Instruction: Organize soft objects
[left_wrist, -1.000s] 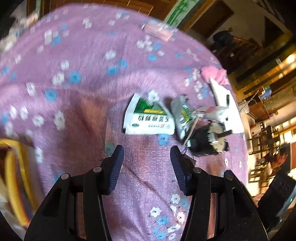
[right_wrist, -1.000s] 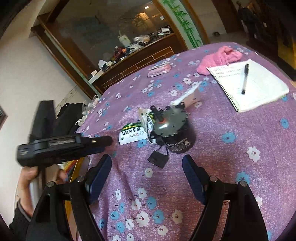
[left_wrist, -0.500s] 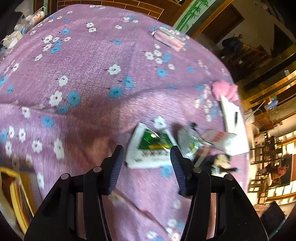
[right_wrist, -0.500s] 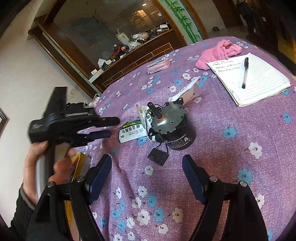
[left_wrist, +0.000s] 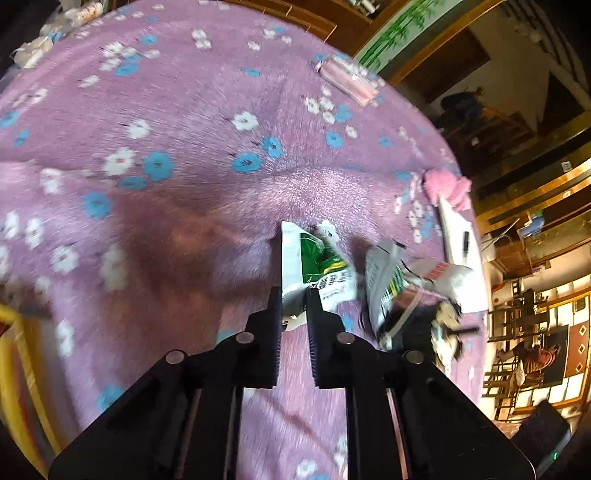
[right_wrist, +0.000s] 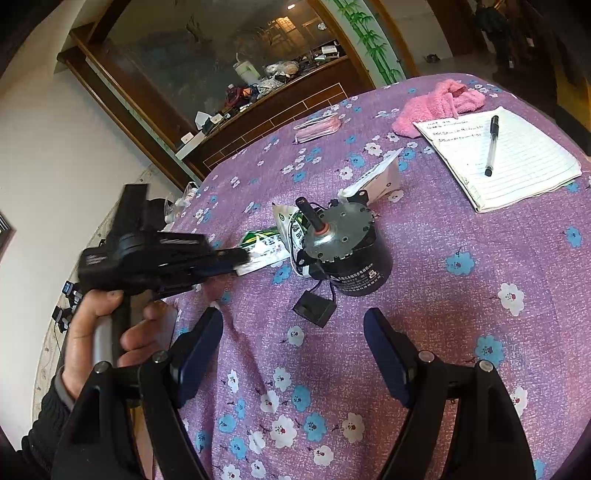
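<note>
A white and green soft packet (left_wrist: 314, 266) lies on the purple flowered tablecloth (left_wrist: 184, 110). My left gripper (left_wrist: 293, 295) is shut on the packet's near edge; it also shows in the right wrist view (right_wrist: 236, 258), at the packet (right_wrist: 266, 243). A second crumpled packet (left_wrist: 384, 280) leans on a black motor (right_wrist: 343, 251). A third white packet (right_wrist: 376, 181) lies behind the motor. My right gripper (right_wrist: 293, 343) is open and empty, near the motor's black plug (right_wrist: 314, 308).
A pink cloth (right_wrist: 439, 105), a notebook (right_wrist: 517, 162) with a pen (right_wrist: 491, 144) and a pink face mask (right_wrist: 317, 127) lie at the far side. A yellow container (left_wrist: 14, 369) stands at the table's left edge. A cluttered sideboard (right_wrist: 266, 88) stands behind.
My left gripper has moved forward onto the green and white packet and closed on its edge. My right gripper has stayed open and has barely moved.
</note>
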